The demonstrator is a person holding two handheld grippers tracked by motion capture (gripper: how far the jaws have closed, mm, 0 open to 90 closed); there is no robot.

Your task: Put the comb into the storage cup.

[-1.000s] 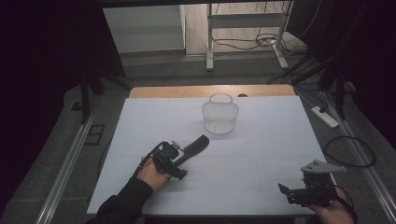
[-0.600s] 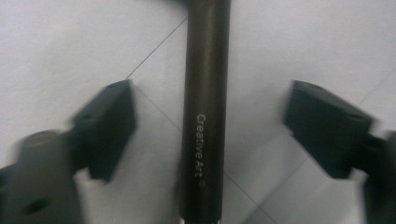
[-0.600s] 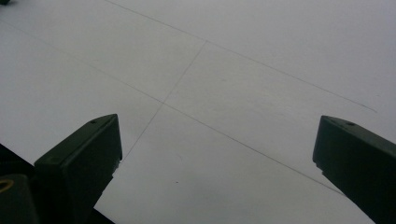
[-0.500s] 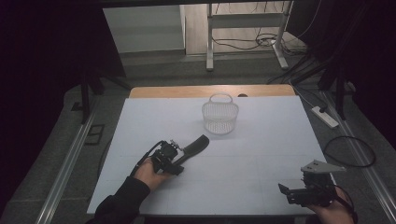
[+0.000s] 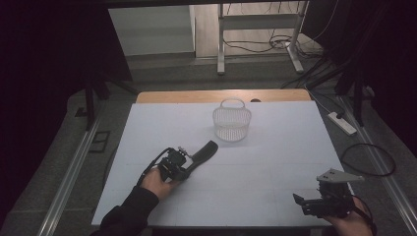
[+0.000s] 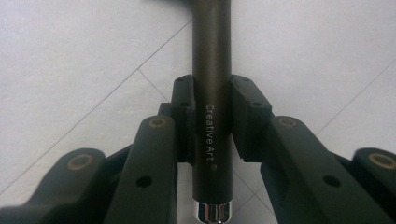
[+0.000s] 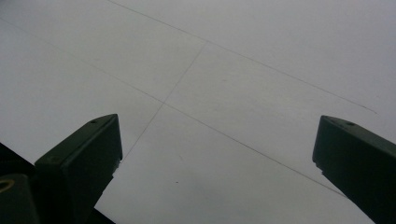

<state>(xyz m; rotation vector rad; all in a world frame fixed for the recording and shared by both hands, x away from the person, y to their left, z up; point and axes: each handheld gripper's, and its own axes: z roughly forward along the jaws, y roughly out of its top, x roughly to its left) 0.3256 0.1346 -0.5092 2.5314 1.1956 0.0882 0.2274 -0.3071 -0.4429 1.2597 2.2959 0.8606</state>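
The right gripper (image 5: 314,202) sat at the table's (image 5: 275,162) near right corner, held low in a hand (image 5: 350,225) that came in from the near edge. It pointed left along that edge, with its grey plate on top. In the right gripper view its jaws stood wide apart over bare white surface crossed by thin lines, with nothing between them.

Farther in, left of the middle of the table, the left hand (image 5: 156,181) reached from the near edge, its dark sleeve (image 5: 124,216) angled up and to the right. The hand wrapped the left gripper (image 5: 189,164) from behind and held it close to the surface, pointing toward the far right. In the left gripper view (image 6: 211,122) the jaws were closed tight on a dark brush handle (image 6: 211,70), one pad pressed on either side of it. The handle bore the words "Creative Art" and ended in a shiny metal cap at the bottom. It ran straight ahead between the jaws. In the high view the brush (image 5: 205,150) stretched from the gripper toward the far right, lying low over the table; whether it touched the surface could not be told.

Beyond it, near the middle of the far edge, stood a white mesh basket (image 5: 231,123), upright, well apart from the brush tip.
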